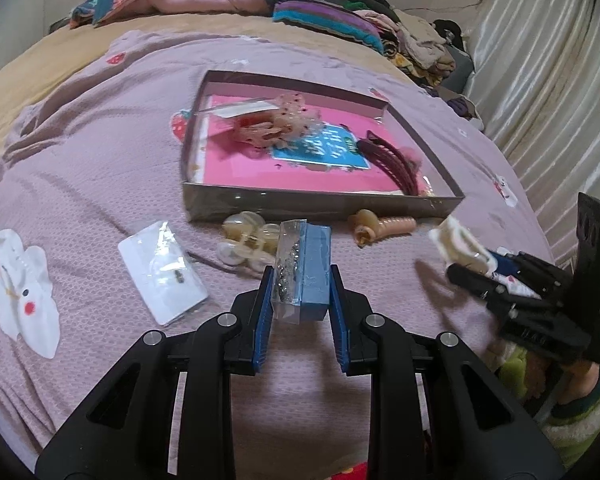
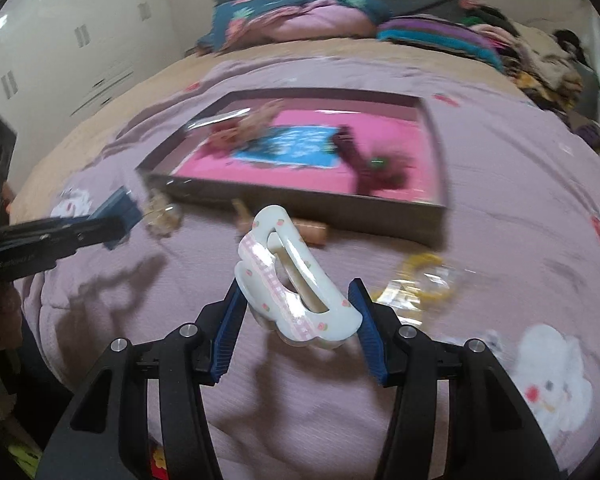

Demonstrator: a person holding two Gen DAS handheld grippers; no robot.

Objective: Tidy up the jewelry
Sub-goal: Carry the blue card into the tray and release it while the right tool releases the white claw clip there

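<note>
My left gripper (image 1: pixel 300 280) is shut on a small blue box (image 1: pixel 314 272) with a clear bag of small metal jewelry against its side, held just above the pink bedspread. The same gripper (image 2: pixel 120 224) and box (image 2: pixel 118 206) show at the left of the right wrist view. My right gripper (image 2: pixel 296 292) is shut on a white hair claw (image 2: pixel 260 264) with pink checked trim, lifted off the bed. In the left wrist view that gripper (image 1: pixel 460 266) and the hair claw (image 1: pixel 456 242) are at the right. Beyond both lies a shallow grey tray (image 1: pixel 320 204) with a pink floor.
In the tray lie a dark red hair clip (image 1: pixel 388 160) and a pale pink frilly piece (image 1: pixel 276 124). In front of it lie a beige claw clip (image 1: pixel 248 244), a tan clip (image 1: pixel 380 226) and a bagged white card (image 1: pixel 162 276). A yellow bagged piece (image 2: pixel 420 276) lies right. Bedding is piled at the back.
</note>
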